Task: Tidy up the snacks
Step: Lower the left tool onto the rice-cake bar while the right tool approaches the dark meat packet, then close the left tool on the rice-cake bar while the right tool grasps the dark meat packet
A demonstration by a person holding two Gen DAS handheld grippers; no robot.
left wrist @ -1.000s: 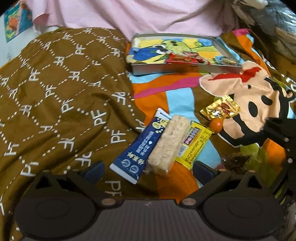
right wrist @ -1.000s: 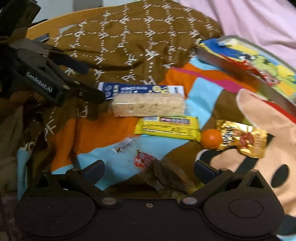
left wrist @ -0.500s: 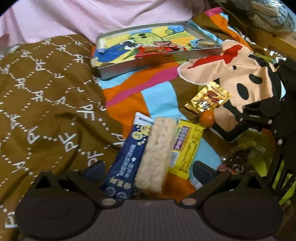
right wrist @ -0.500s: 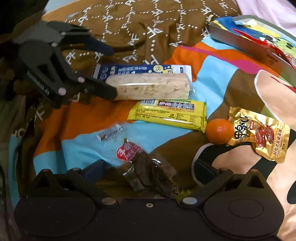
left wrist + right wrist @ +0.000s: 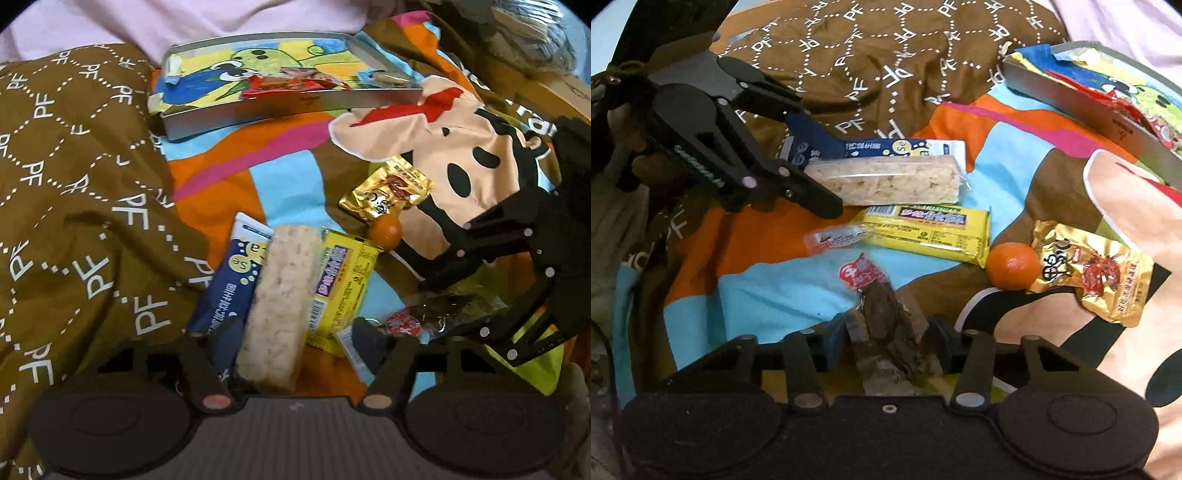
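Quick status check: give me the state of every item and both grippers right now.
Left gripper: closing around rice bar and blue packet.
Right gripper: closing on dark jerky pack.
Rice bar: sealed, between left fingers.
Yellow bar: sealed, flat.
Orange: whole, loose.
Gold packet: sealed, crumpled.
Tin tray: open, red packet inside.

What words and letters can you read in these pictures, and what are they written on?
"PF", repeated all over the brown blanket.
"Se" in a yellow bubble on the blue packet.
Yellow bar wrapper: printed label too blurred to read.
Gold pouch: large characters, not legible.
Left gripper: white lettering on its arm, too blurred.
Red round label on the dark snack pack: unreadable.
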